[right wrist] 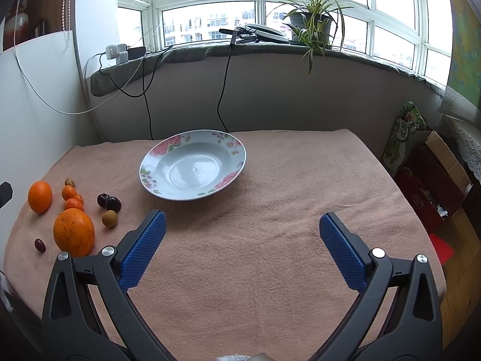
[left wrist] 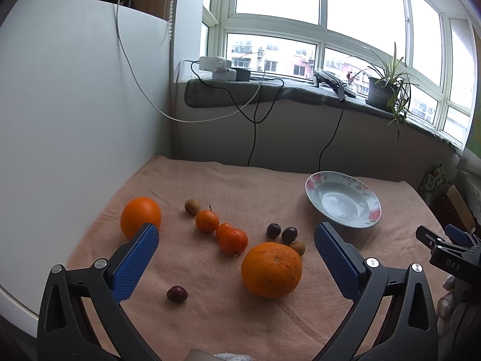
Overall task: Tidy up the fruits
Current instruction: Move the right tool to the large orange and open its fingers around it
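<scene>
left gripper (left wrist: 237, 231): wide open, nothing in it, just hanging over the front of the fruit pile
right gripper (right wrist: 242, 225): also spread wide and empty, over bare blanket (right wrist: 270, 270) in front of the plate; its tip pokes into the left view at the right edge
lone plum (left wrist: 177, 294): nearest fruit, sitting by itself at the front, left of the near orange
near orange (left wrist: 271, 269): big one, sits between the left gripper's fingers in the left view, not touched by either
longan (left wrist: 298, 247): small tan one tucked just behind-right of the near orange, looks like it's touching
two plums (left wrist: 281, 232): dark pair side by side, right behind the longan
tangerines (left wrist: 224, 230): three in a diagonal row, the two nearer ones bunched up together
far orange (left wrist: 140, 216): off to the left, partly hidden behind the left finger pad
far longan (left wrist: 192, 206): just behind the tangerine row
plate (right wrist: 150, 156): flowery rim, empty, well right of the fruit and further back
windowsill (right wrist: 195, 52): way back, has a potted plant (right wrist: 312, 18), chargers and cables
</scene>
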The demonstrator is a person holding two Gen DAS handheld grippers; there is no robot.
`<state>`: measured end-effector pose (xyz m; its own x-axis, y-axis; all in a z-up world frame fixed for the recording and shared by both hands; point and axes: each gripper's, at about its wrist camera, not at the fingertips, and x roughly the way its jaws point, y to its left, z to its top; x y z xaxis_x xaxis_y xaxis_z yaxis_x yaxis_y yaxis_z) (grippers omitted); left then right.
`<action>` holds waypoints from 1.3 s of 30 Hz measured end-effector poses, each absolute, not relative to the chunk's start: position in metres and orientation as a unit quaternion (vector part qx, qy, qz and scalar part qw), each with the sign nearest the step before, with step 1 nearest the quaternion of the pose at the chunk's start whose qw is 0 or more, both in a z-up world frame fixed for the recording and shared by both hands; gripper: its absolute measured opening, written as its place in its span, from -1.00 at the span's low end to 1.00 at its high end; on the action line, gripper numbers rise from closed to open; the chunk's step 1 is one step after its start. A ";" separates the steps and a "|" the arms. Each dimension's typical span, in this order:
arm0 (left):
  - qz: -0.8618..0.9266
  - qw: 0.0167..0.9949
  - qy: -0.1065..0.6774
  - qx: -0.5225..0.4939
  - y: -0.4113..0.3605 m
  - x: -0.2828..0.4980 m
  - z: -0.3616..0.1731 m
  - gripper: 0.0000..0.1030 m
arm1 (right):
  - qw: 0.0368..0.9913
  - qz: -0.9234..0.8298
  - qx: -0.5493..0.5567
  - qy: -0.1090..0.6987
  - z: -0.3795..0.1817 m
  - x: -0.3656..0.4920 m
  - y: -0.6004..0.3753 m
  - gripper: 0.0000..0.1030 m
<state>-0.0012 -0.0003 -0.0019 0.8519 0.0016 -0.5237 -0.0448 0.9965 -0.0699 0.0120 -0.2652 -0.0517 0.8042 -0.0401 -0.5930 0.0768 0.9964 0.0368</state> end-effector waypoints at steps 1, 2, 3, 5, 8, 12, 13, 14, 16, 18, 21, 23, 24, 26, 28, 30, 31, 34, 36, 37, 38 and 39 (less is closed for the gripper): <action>0.012 0.961 0.274 -0.040 0.000 -0.001 -0.004 0.99 | 0.949 -0.030 0.030 0.313 -0.052 0.013 -0.265 1.00; 0.013 0.960 0.277 -0.040 0.000 0.000 -0.005 0.99 | 0.949 -0.028 0.030 0.314 -0.053 0.013 -0.265 1.00; 0.012 0.959 0.279 -0.041 0.001 0.000 -0.007 0.99 | 0.948 -0.027 0.029 0.315 -0.053 0.013 -0.264 1.00; 0.011 0.958 0.285 -0.043 0.004 0.001 -0.011 0.99 | 0.948 -0.022 0.029 0.317 -0.054 0.015 -0.263 1.00; 0.011 0.954 0.294 -0.053 0.009 0.000 -0.018 0.99 | 0.947 -0.010 0.029 0.320 -0.056 0.018 -0.260 1.00; 0.008 0.946 0.314 -0.078 0.022 0.000 -0.031 0.99 | 0.943 0.023 0.037 0.331 -0.061 0.026 -0.254 1.00; 0.004 0.943 0.321 -0.086 0.025 0.001 -0.035 0.99 | 0.941 0.035 0.043 0.335 -0.063 0.029 -0.253 1.00; 0.001 0.940 0.327 -0.092 0.027 0.001 -0.039 0.99 | 0.938 0.050 0.049 0.340 -0.065 0.031 -0.251 1.00; -0.001 0.936 0.337 -0.099 0.029 0.000 -0.046 0.92 | 0.930 0.078 0.065 0.353 -0.071 0.038 -0.247 1.00; -0.011 0.932 0.346 -0.109 0.031 0.000 -0.051 0.82 | 0.921 0.108 0.077 0.367 -0.075 0.044 -0.242 1.00; -0.028 0.925 0.360 -0.120 0.030 -0.002 -0.059 0.65 | 0.910 0.144 0.084 0.380 -0.080 0.052 -0.229 1.00; -0.043 0.919 0.369 -0.129 0.029 -0.002 -0.063 0.55 | 0.903 0.165 0.087 0.386 -0.082 0.057 -0.221 1.00; -0.051 0.916 0.374 -0.134 0.028 -0.001 -0.065 0.54 | 0.899 0.174 0.089 0.391 -0.084 0.060 -0.216 1.00; -0.066 0.911 0.381 -0.141 0.026 0.000 -0.069 0.49 | 0.889 0.195 0.099 0.402 -0.087 0.065 -0.208 1.00; -0.076 0.907 0.388 -0.146 0.023 0.002 -0.072 0.49 | 0.879 0.211 0.104 0.414 -0.089 0.070 -0.199 1.00; -0.083 0.902 0.395 -0.153 0.020 0.007 -0.075 0.48 | 0.872 0.224 0.098 0.424 -0.092 0.072 -0.188 1.00; -0.088 0.899 0.398 -0.157 0.019 0.009 -0.076 0.47 | 0.868 0.231 0.097 0.429 -0.094 0.073 -0.184 1.00; -0.102 0.896 0.402 -0.158 0.015 0.012 -0.079 0.47 | 0.851 0.253 0.113 0.446 -0.100 0.077 -0.174 0.97; -0.107 0.895 0.405 -0.156 0.012 0.015 -0.082 0.47 | 0.841 0.265 0.122 0.456 -0.102 0.081 -0.168 0.91; -0.111 0.893 0.406 -0.158 0.012 0.017 -0.083 0.45 | 0.838 0.269 0.123 0.458 -0.102 0.082 -0.165 0.90; -0.115 0.892 0.407 -0.161 0.012 0.019 -0.084 0.43 | 0.837 0.274 0.122 0.458 -0.102 0.083 -0.161 0.90; -0.117 0.890 0.409 -0.163 0.012 0.020 -0.085 0.41 | 0.835 0.278 0.121 0.459 -0.102 0.085 -0.157 0.90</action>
